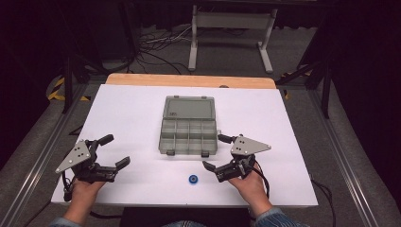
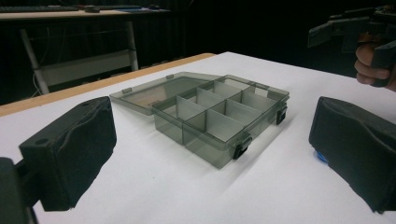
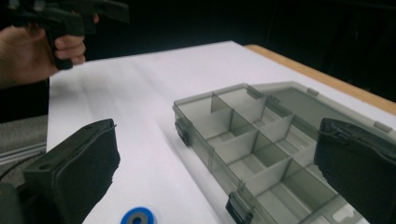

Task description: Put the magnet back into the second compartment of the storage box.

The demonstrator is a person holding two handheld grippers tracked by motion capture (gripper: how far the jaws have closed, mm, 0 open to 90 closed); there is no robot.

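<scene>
While the white bench (image 1: 142, 113) carries everything, the grey plastic box (image 1: 188, 136) sits at its centre w/ lid flat open toward the far edge, compartments bare. Left gripper (image 1: 115, 153) hovers near the front-left corner, well apart from the box, jaws spread wide, nothing held. Right gripper (image 1: 217, 152) hangs just beside the box's front-right corner, jaws wide apart too, nothing held. Small blue ring (image 1: 193, 179) lies on the bench in front of the box, betw. both grippers, nearer the right one.
</scene>
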